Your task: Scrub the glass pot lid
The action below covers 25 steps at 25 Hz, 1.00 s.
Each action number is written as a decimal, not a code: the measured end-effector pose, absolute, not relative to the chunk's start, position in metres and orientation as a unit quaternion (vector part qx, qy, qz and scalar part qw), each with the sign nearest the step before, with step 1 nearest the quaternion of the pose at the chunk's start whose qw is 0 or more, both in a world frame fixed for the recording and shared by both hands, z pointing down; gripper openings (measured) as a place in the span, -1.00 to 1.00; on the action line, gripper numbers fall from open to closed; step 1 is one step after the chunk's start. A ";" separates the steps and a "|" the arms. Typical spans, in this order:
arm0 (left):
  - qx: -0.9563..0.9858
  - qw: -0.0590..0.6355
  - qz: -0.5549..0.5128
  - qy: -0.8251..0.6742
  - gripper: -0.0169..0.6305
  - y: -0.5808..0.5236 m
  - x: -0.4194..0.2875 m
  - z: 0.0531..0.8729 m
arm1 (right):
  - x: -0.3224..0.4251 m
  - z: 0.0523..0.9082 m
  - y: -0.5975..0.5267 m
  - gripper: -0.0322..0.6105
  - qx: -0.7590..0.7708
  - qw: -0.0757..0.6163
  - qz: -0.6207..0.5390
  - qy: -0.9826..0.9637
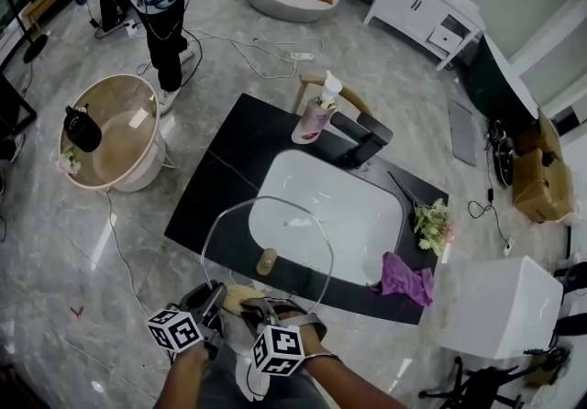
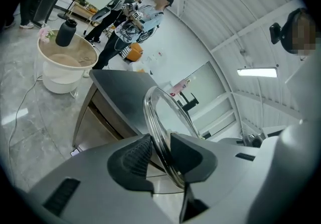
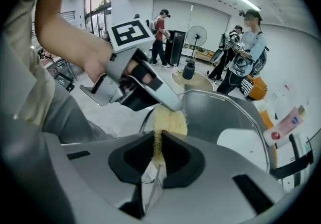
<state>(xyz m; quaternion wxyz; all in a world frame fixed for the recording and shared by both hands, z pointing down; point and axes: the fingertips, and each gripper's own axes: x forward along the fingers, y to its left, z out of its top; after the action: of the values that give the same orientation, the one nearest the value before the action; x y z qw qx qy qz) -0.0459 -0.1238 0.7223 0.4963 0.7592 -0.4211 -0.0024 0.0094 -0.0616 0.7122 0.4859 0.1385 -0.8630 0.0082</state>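
Your left tongs (image 2: pixel 159 153) clamp the round clear glass pot lid (image 2: pixel 155 125); steady it, pressing the yellow fibrous pad (image 3: pixel 169 120) pinched in your right tongs (image 3: pixel 159 151) flat against it

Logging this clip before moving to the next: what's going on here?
A person works at a black counter with a white sink, a handheld gripper in each hand. The left claw is clamped on the rim of the glass pot lid, holding it on edge at the counter's near side. The right claw pinches a yellow scrub pad, which appears to sit against the lid right beside the left claw. A purple cloth lies by the sink.
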 end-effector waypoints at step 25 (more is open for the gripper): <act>0.758 0.492 -0.004 -0.427 -0.56 -0.123 -0.047 0.722 | 0.137 0.722 -0.173 -0.77 0.330 0.548 0.028 -0.768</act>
<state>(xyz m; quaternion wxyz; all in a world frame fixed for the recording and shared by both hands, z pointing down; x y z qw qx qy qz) -0.0465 -0.1227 0.7222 0.4922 0.7583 -0.4275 -0.0041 0.1367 -0.1731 0.7223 0.5484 0.3299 -0.7679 0.0282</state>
